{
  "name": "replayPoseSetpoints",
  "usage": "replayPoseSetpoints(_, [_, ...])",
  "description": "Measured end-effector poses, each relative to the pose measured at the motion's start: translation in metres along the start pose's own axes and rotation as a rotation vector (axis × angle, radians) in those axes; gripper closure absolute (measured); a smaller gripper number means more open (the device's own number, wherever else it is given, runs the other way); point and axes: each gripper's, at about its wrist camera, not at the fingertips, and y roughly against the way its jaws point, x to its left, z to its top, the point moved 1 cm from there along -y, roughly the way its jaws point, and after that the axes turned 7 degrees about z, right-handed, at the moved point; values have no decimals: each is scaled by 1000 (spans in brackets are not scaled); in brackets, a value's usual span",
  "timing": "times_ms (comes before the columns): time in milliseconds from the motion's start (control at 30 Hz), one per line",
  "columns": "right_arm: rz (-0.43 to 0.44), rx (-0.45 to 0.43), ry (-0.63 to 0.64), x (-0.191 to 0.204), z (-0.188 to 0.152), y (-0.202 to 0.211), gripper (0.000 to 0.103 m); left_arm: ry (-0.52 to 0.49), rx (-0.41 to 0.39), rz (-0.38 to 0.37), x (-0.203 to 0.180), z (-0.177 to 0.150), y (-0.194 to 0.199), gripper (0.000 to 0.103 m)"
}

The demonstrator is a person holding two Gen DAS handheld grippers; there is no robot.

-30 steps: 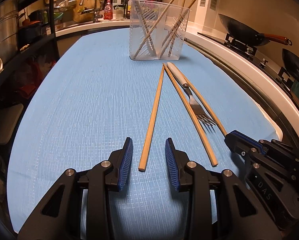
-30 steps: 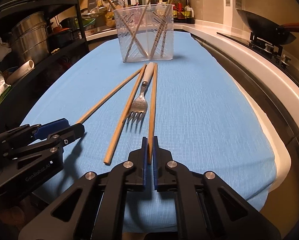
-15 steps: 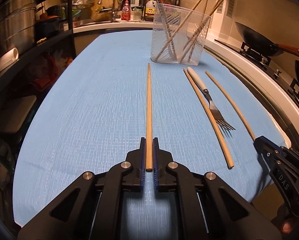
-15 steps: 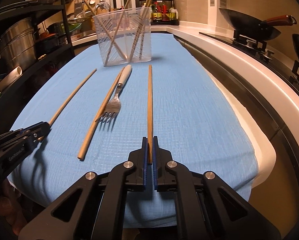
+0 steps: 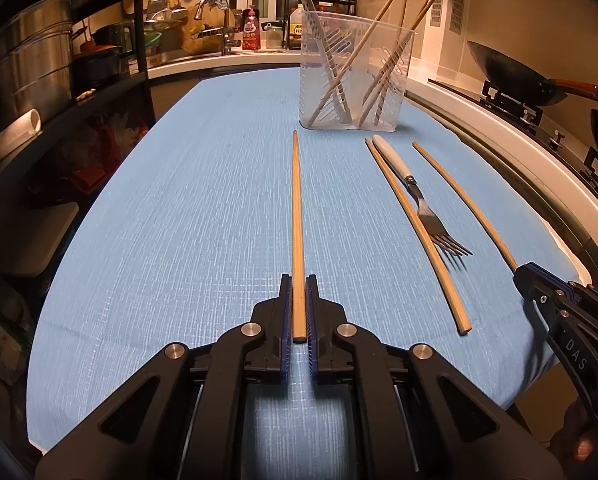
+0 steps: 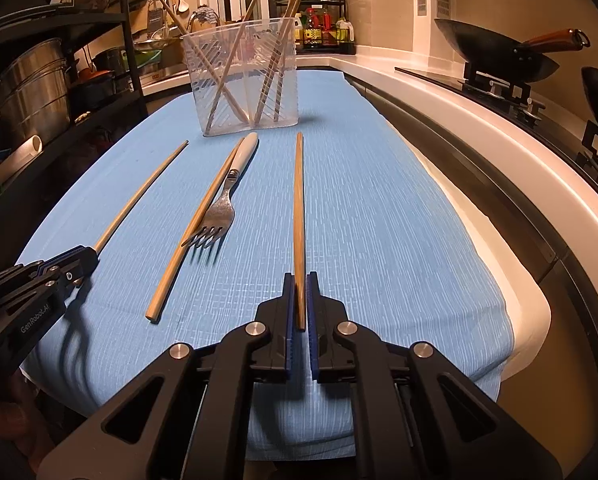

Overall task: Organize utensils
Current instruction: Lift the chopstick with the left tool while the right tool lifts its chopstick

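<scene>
My left gripper (image 5: 298,280) is shut on one end of a wooden chopstick (image 5: 296,216) that points toward a clear plastic utensil holder (image 5: 353,76) holding several chopsticks. My right gripper (image 6: 298,278) is shut on another chopstick (image 6: 298,200), also pointing at the holder (image 6: 243,76). Between them on the blue cloth lie a third chopstick (image 5: 417,232) and a fork (image 5: 419,200) with a pale handle, side by side. In the right wrist view the fork (image 6: 223,204) and the loose chopstick (image 6: 191,232) lie left of my held chopstick. The left gripper (image 6: 79,258) shows there at the left edge.
The blue cloth (image 5: 179,220) covers a long counter. A stove with a wok (image 6: 495,58) runs along the right. Shelves with steel pots (image 5: 31,80) stand at the left. A sink and bottles are behind the holder.
My left gripper closed on its chopstick and lifted it off the cloth, swinging it away from the fork. Both held chopsticks now point straight at the holder, raised a little higher.
</scene>
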Motion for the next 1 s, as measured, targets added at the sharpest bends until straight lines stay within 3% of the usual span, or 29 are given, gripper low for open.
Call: replayPoseSetpoints(1000, [-18,-2,20,3,0,-1,96,-8,-11,13,-3,-1,3,96])
